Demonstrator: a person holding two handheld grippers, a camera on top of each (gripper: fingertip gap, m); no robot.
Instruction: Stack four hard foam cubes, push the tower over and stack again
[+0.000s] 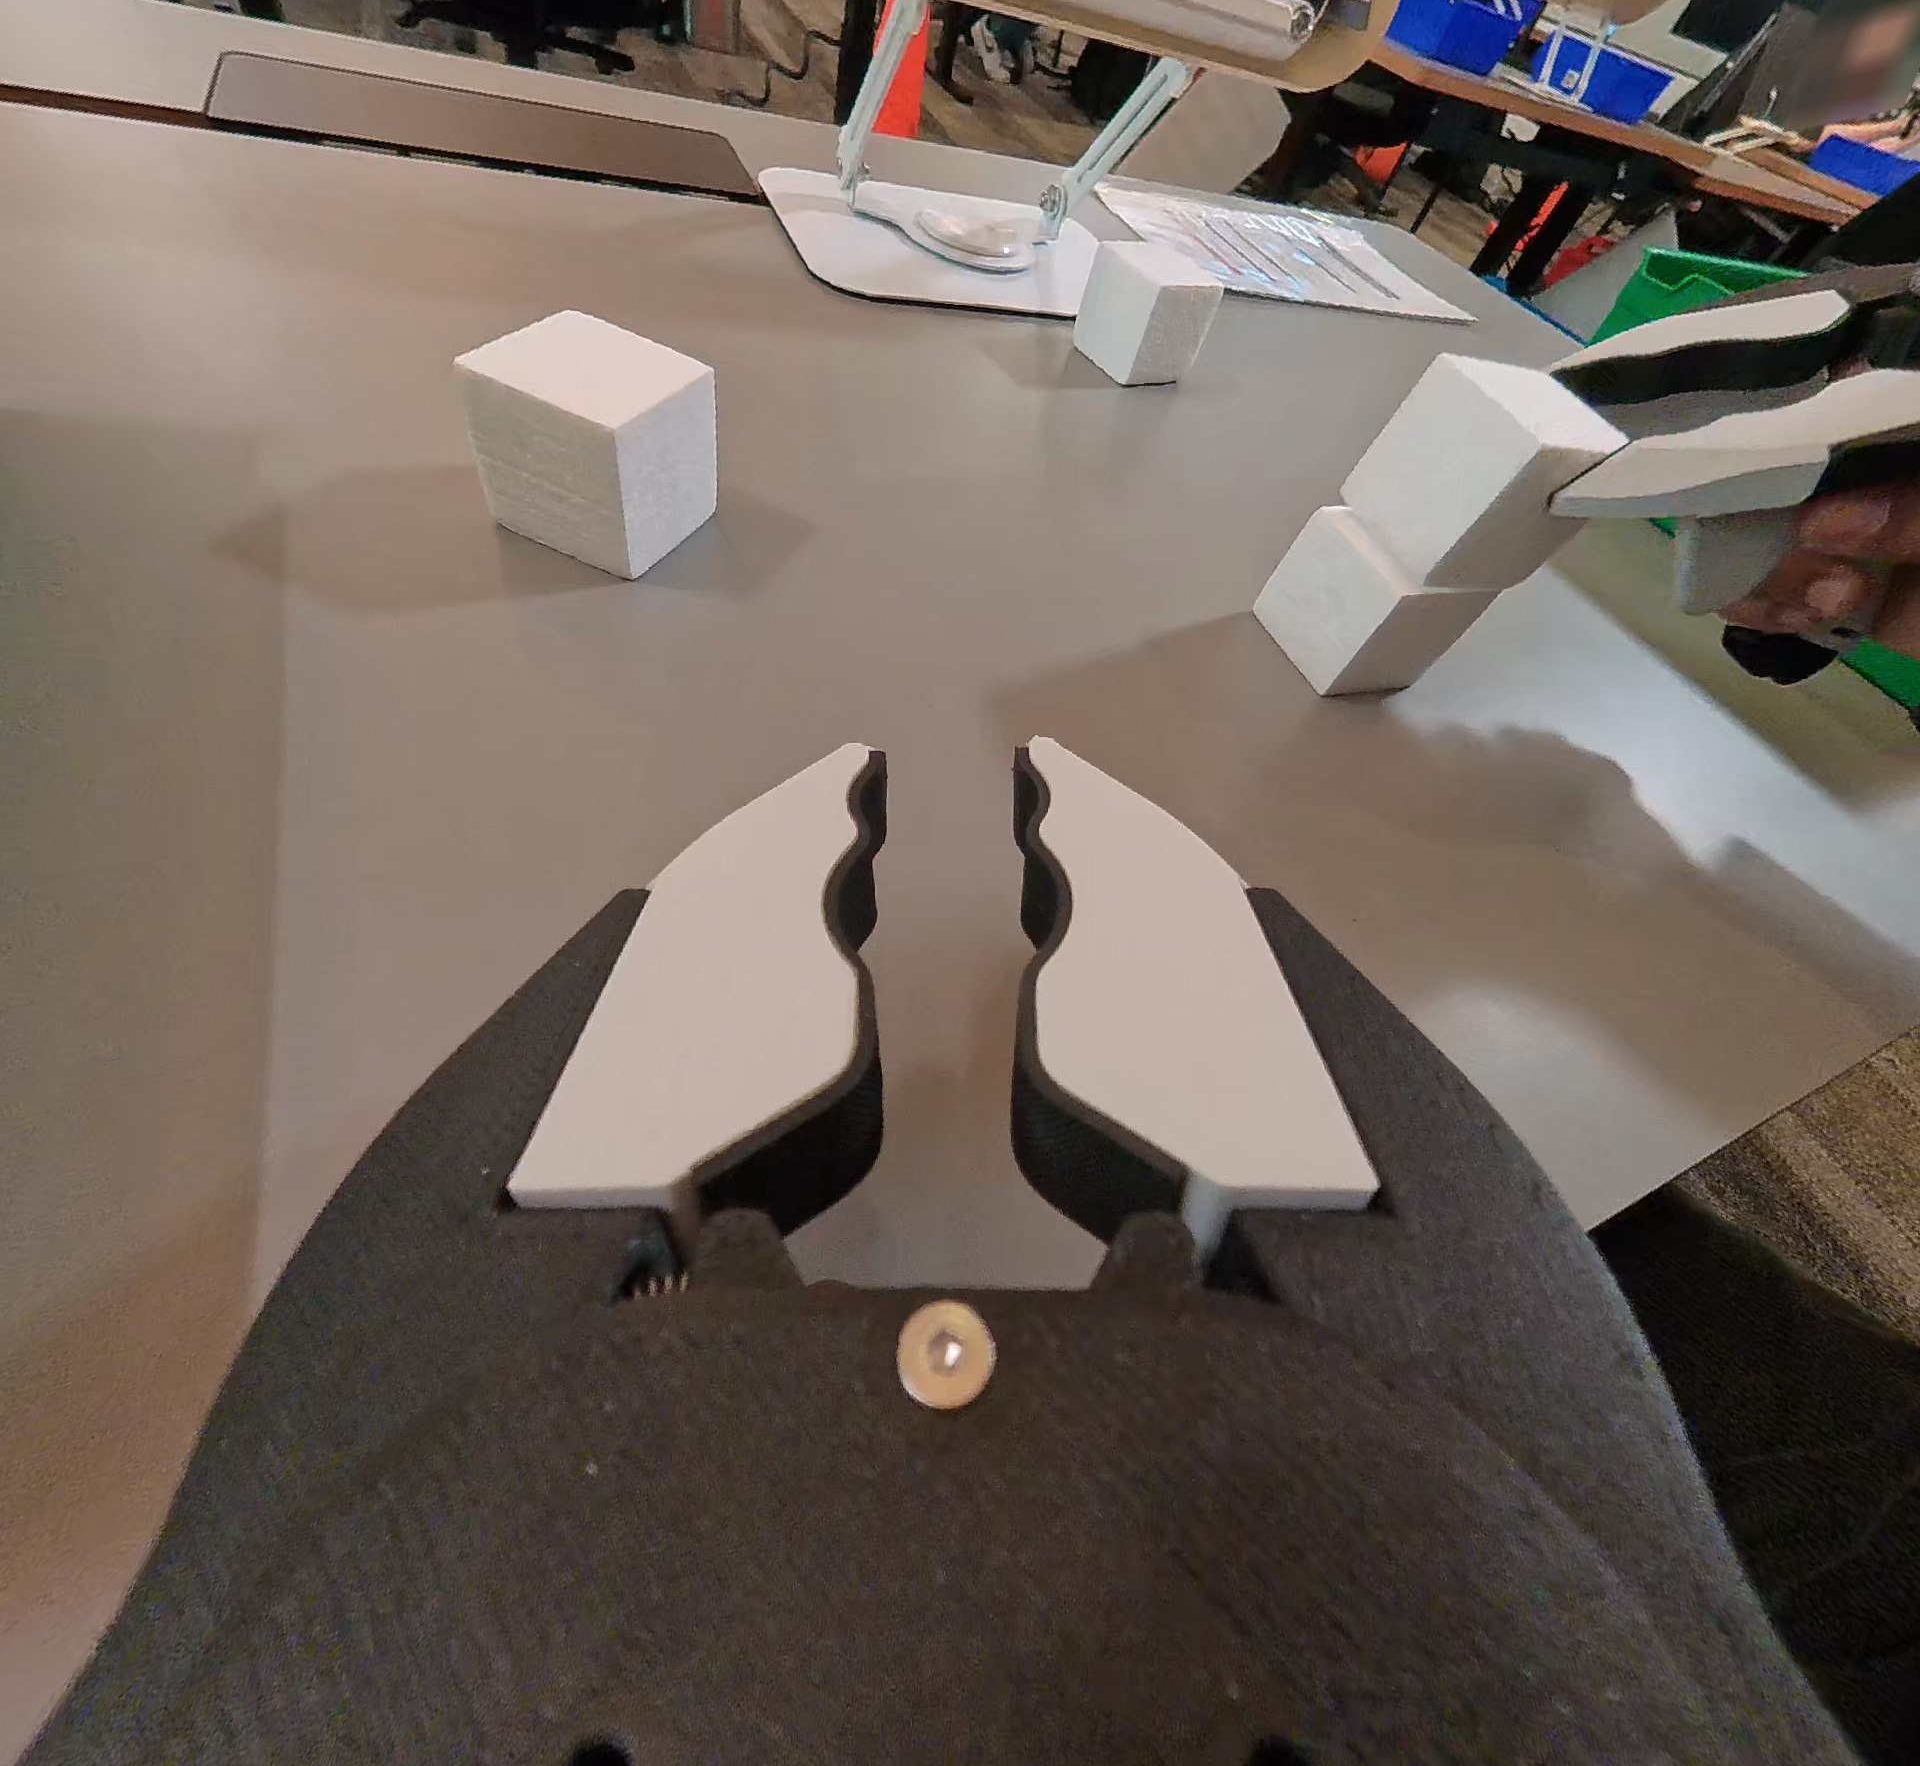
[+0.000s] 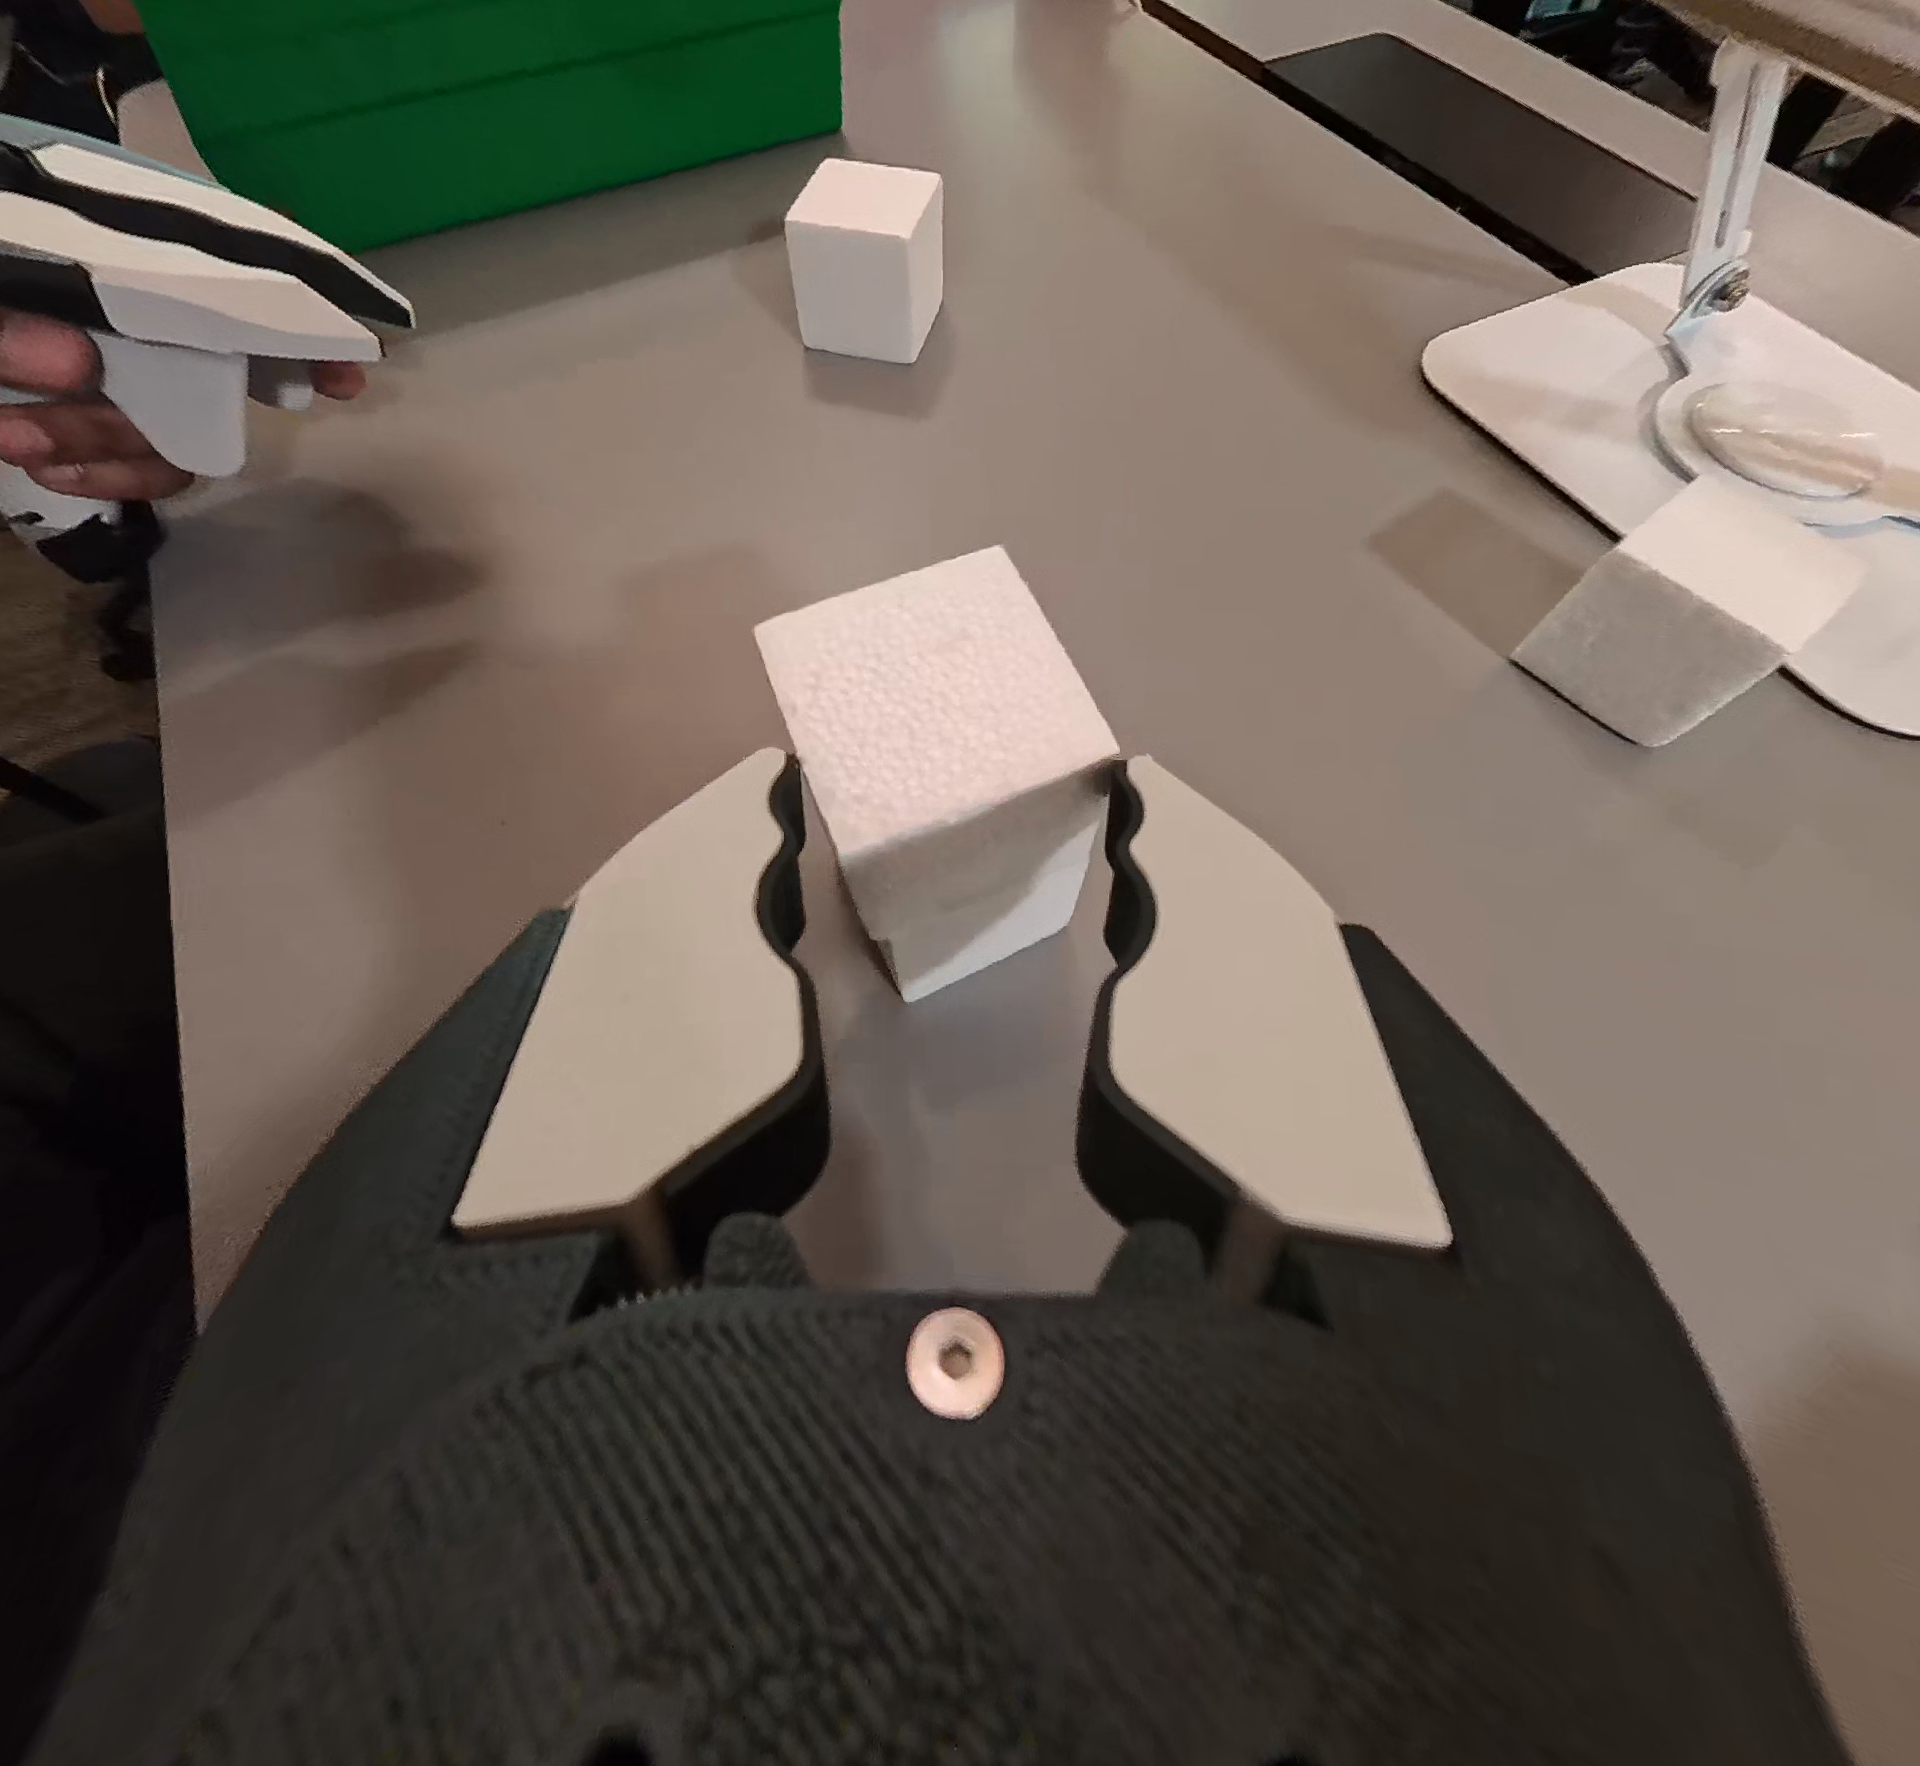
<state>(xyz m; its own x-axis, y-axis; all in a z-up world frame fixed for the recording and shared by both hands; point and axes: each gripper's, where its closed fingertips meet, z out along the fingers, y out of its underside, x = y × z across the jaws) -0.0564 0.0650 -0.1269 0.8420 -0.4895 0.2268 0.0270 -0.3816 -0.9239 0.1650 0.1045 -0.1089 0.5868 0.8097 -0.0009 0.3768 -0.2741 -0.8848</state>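
top foam cube sits stacked on lower cube; we see right gripper clamped on it, left gripper apart, empty, near the stack.

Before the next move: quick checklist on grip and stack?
1. Right hand-held gripper closed on both sides of upper foam cube: ok.
2. Upper foam cube square on lower foam cube: not ok, twisted and overhanging.
3. Left hand-held gripper open and empty: ok.
4. Left hand-held gripper apart from the stack: ok.
5. Grip firmness: cannot tell.
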